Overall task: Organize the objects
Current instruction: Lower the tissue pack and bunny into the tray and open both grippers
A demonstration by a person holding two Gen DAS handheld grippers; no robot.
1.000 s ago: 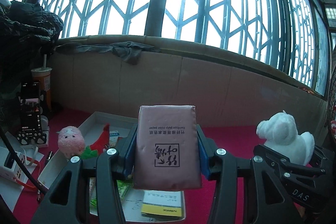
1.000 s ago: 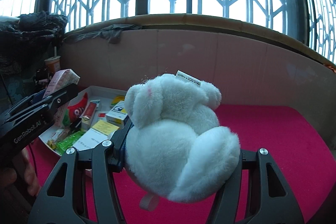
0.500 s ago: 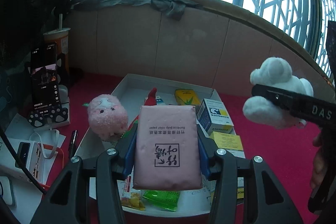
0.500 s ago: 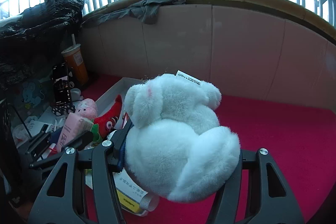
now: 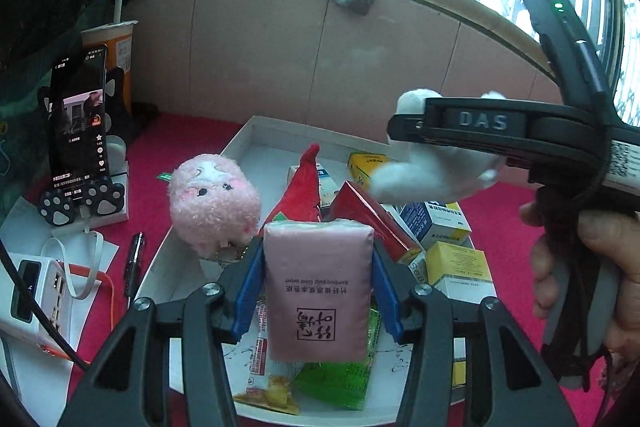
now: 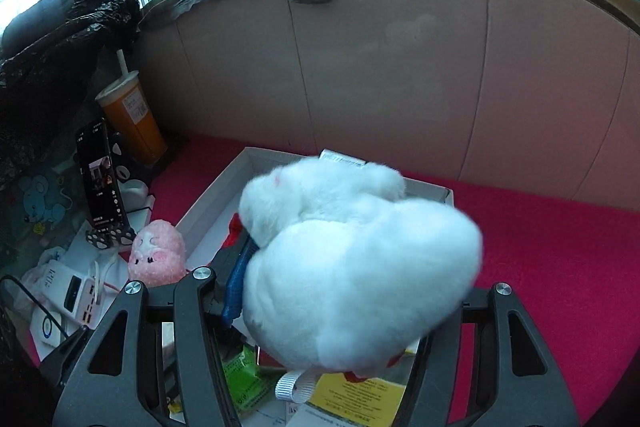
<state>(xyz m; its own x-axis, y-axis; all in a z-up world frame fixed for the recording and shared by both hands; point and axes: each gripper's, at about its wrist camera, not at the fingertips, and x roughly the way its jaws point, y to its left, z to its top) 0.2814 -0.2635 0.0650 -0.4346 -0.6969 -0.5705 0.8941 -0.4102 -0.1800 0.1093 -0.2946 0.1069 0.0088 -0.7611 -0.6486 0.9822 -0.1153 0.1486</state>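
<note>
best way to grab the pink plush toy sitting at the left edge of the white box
Probably pinch the pink plush toy across its round body from above, fingers on its left and right flanks. It is soft, and the white box wall and red plush crowd its right side.

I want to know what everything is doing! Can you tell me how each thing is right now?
Pink tissue pack: clamped upright in the left gripper.
White plush toy: clamped in the right gripper, above the tray.
White tray: open, holding boxes and packets.
Pink plush toy: resting at the tray's left edge.
Phone: screen on, propped upright.
Orange drink cup: upright, straw in.
</note>
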